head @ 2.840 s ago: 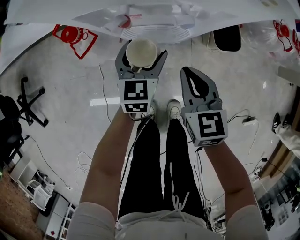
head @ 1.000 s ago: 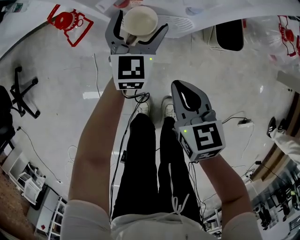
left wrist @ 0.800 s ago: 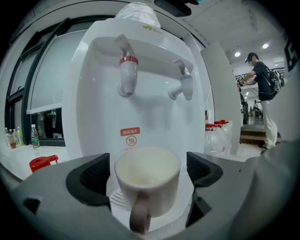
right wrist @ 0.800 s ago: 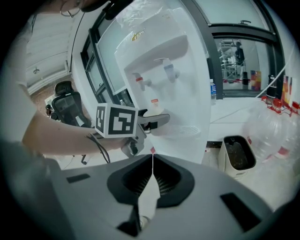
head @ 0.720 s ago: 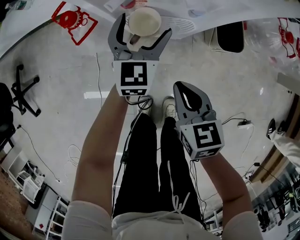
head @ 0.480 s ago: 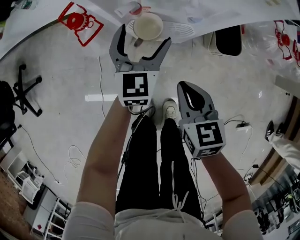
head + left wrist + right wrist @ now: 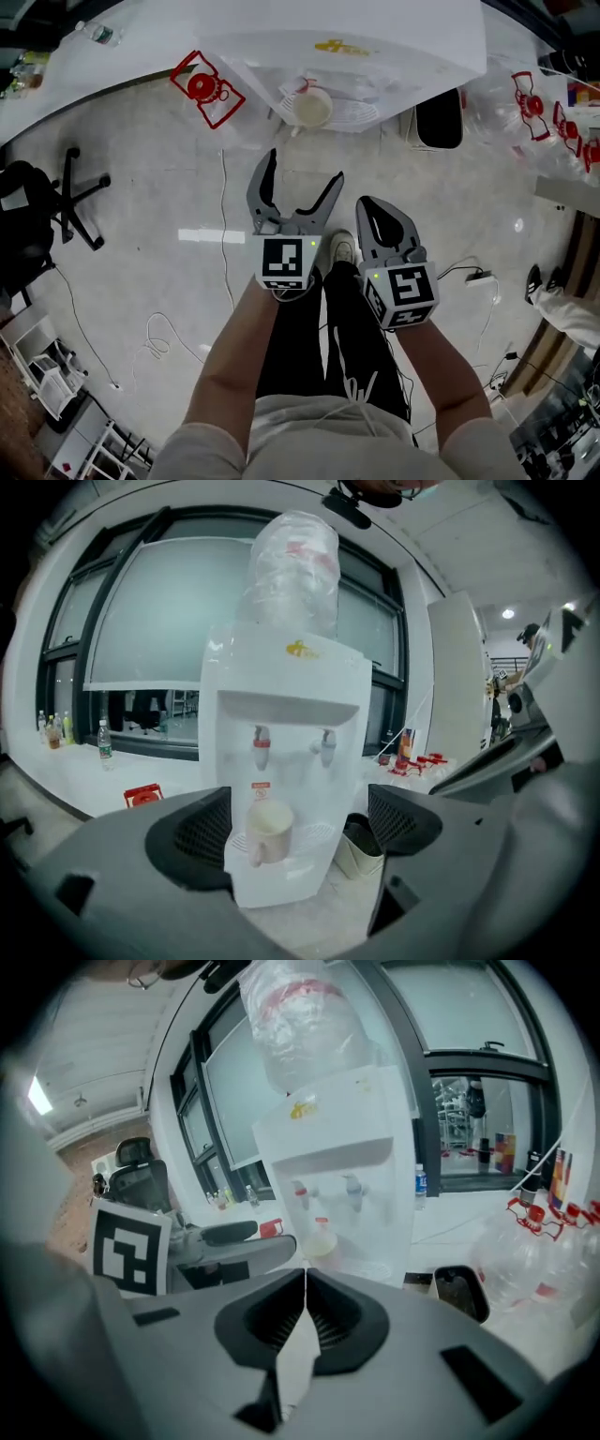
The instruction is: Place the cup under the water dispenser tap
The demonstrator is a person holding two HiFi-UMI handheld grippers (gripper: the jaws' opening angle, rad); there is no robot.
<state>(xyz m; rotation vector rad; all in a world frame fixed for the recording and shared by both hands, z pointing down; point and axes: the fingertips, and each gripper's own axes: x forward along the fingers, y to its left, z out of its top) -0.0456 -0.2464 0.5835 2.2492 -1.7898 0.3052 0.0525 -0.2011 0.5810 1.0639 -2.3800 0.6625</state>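
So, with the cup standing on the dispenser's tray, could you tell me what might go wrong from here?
The cup stands near the left edge of the drip tray, beneath the red tap; if it is off-centre, water may miss it. The left gripper points at the cup with its jaws apart, so a forward nudge could knock it off.

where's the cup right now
The cup stands on the drip tray of the water dispenser, directly below its red-marked tap; in the head view it is top centre, ahead of the open left gripper.
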